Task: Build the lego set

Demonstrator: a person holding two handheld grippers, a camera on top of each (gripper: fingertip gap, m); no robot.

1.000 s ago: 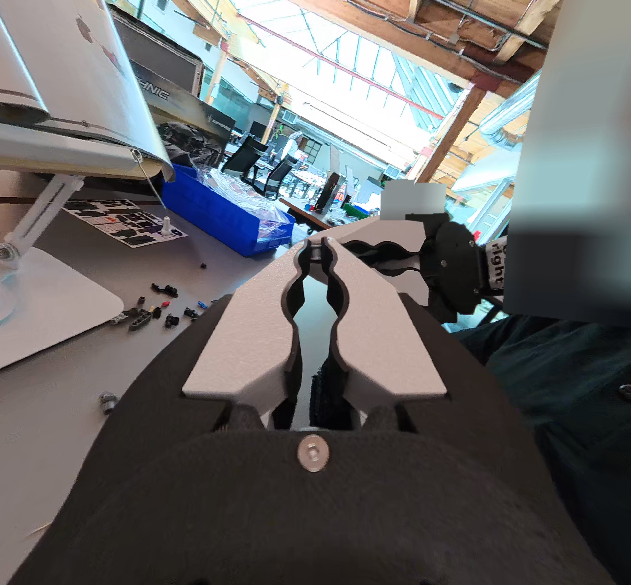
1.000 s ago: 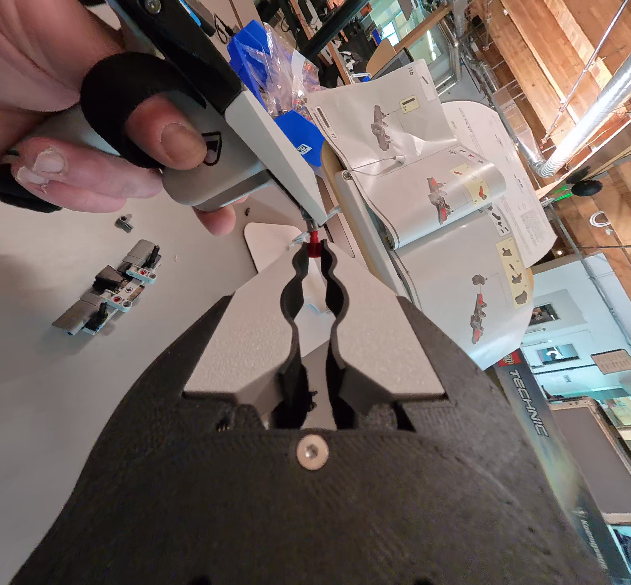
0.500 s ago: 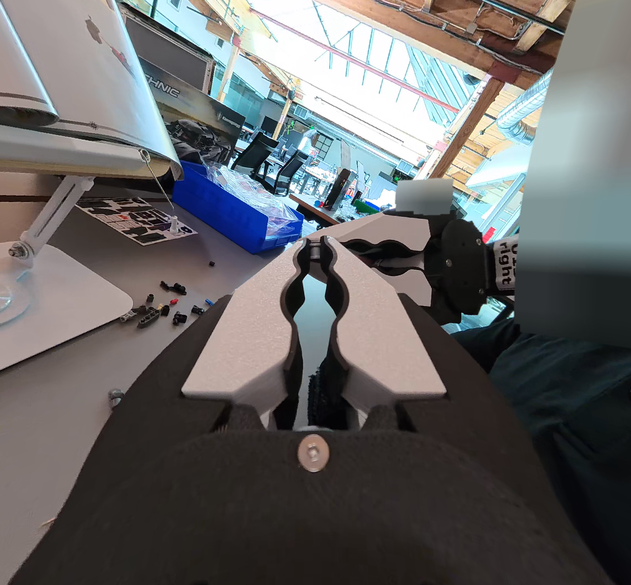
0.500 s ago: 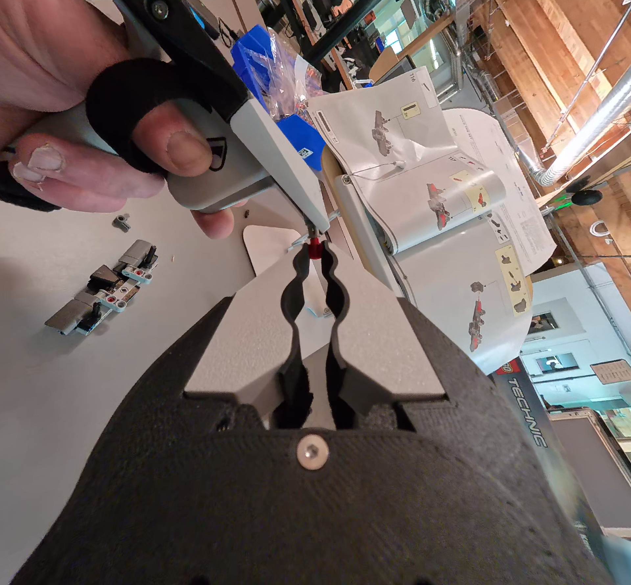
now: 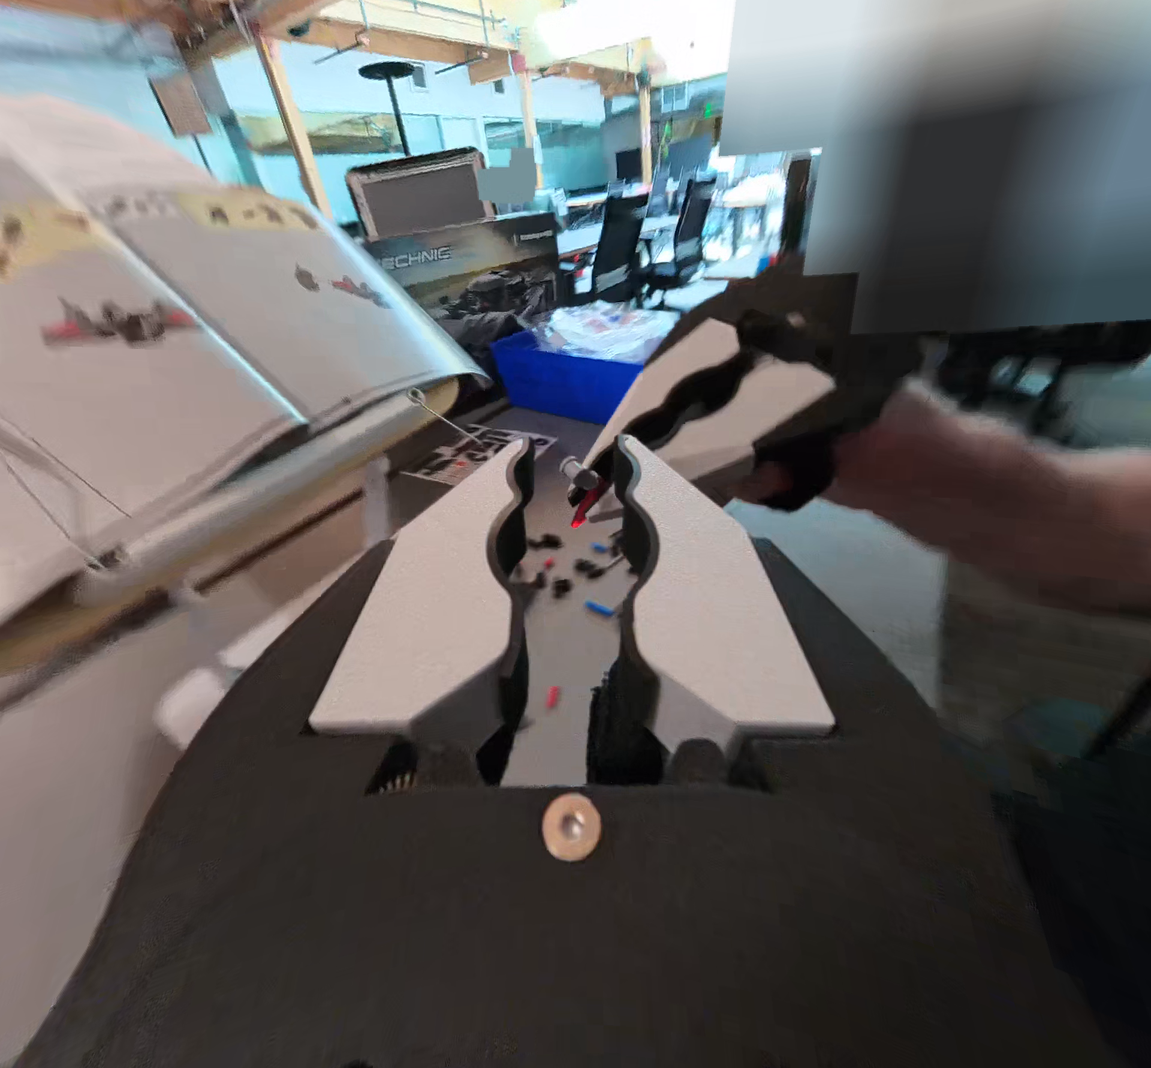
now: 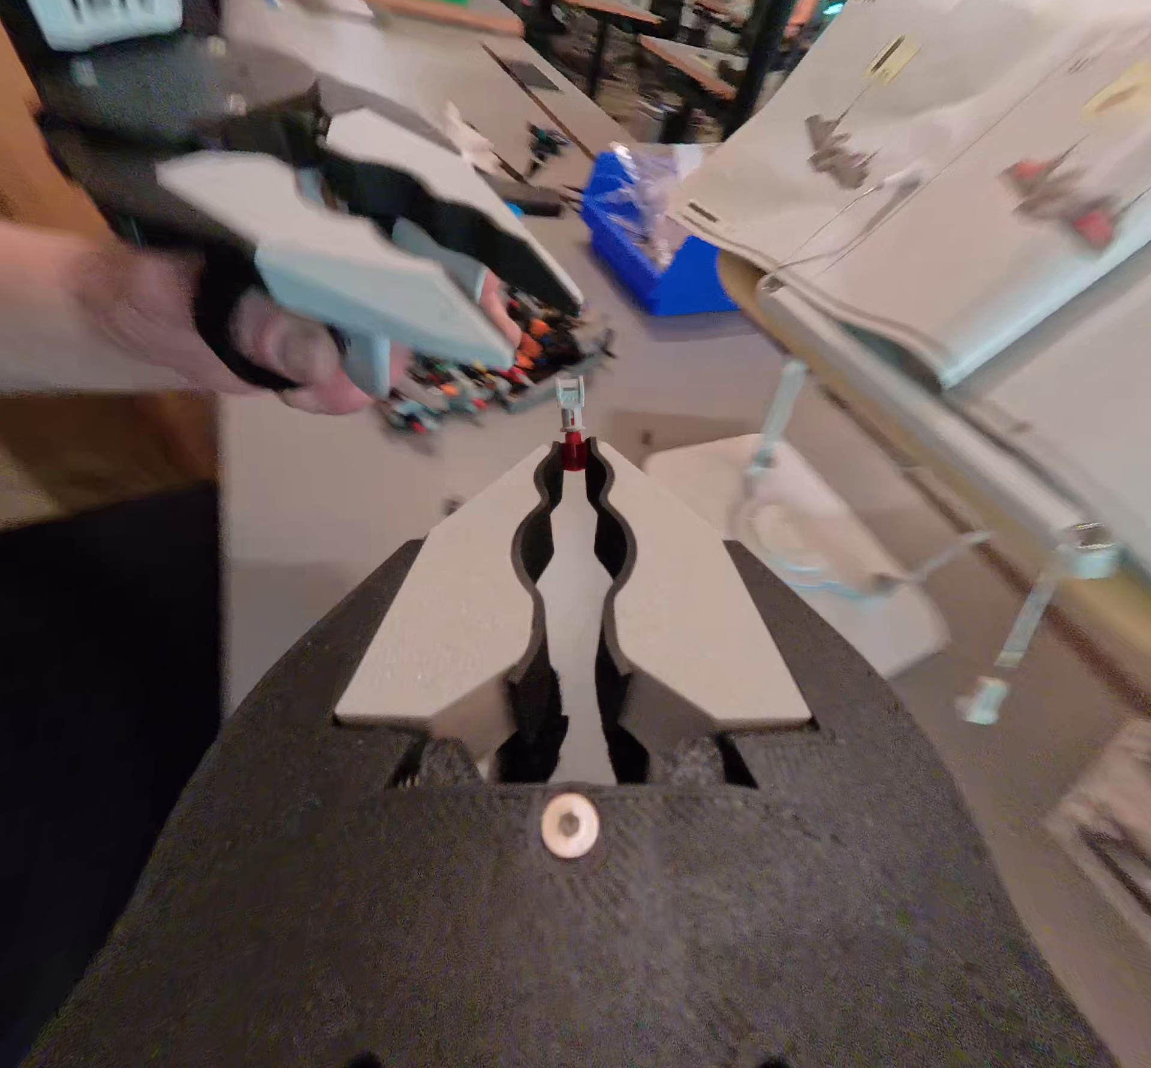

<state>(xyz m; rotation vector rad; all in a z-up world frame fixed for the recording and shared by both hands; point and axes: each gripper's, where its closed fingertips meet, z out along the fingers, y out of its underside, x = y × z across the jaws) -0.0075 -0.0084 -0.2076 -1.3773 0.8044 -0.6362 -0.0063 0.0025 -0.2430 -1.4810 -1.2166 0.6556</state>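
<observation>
A small red and grey lego piece (image 6: 572, 434) sits pinched at the tips of the right claw (image 6: 573, 446), held above the grey desk (image 6: 311, 465). The left claw (image 5: 572, 452) hangs released, jaws apart and empty, over loose black, red and blue pieces (image 5: 576, 571) scattered on the desk. Farther off, a blue bin (image 5: 560, 377) holds clear plastic bags. An open instruction booklet (image 5: 187, 315) rests on a stand at the left.
</observation>
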